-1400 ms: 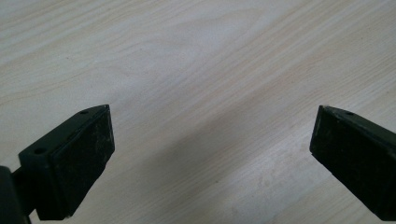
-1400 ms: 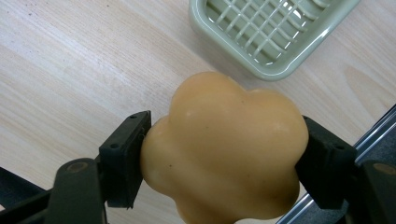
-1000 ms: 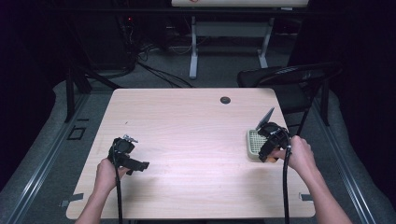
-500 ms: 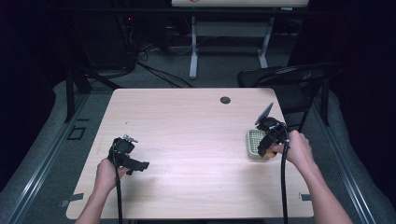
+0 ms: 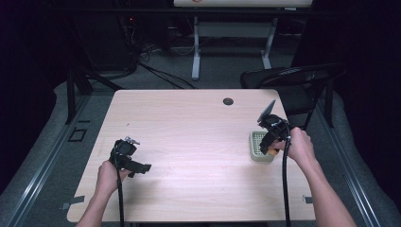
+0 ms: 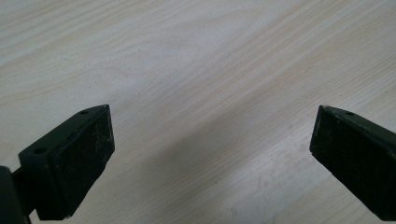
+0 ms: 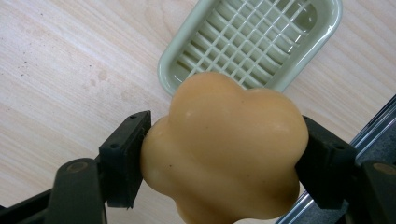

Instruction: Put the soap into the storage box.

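Right hand-held gripper (image 7: 224, 154): clamped on a lobed, flower-shaped orange soap (image 7: 224, 154), held just above the near end of the pale green dish (image 7: 252, 42). Probably light, firm and waxy-slick; best gripped across opposite lobes, as now, with moderate pressure. Dish: ribbed grid floor, raised rim, near the right edge of the bench (image 5: 189, 123). Left hand-held gripper (image 5: 130, 158): wide open, empty, low over bare wood. Beyond: dark floor, cables, a black chair (image 5: 293, 78).

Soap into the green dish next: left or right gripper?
Right. The right gripper already clamps the soap just above the dish; the left gripper sits open and empty across the table.
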Available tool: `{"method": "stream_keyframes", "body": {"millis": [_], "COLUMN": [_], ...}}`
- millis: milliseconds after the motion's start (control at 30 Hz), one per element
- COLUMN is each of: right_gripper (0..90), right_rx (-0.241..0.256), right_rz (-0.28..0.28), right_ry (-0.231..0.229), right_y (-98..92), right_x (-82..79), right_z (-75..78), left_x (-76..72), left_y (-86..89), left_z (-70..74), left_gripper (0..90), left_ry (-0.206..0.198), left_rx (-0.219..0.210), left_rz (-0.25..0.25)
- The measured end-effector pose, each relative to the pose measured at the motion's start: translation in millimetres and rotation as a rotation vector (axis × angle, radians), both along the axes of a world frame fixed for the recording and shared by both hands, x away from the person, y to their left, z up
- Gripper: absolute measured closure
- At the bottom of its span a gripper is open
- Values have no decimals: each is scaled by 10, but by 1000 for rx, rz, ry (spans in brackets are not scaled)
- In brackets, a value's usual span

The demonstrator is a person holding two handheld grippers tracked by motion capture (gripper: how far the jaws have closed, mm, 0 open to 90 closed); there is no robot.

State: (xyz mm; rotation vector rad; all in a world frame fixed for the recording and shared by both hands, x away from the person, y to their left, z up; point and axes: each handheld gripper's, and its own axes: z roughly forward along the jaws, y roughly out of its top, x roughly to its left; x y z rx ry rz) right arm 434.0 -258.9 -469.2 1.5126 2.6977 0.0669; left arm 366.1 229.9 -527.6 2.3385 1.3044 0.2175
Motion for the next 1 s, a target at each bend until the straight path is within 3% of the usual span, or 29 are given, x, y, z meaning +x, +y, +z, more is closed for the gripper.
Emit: {"method": "stream_keyframes", "body": {"millis": [400,1000], "right_gripper": [268,267], "right_rx": [-2,11], "right_rz": [-14,-23], "right_ry": [7,13], "right_y": [-22,18], "right_x": [93,271], "right_z": [-21,-182], "left_x": [0,0], "left_y": [-3,-7], "left_z": [-2,-5], "left_gripper": [0,0], "left_ry": [1,5], "left_rx": [1,3], "left_rz": [-2,-6]}}
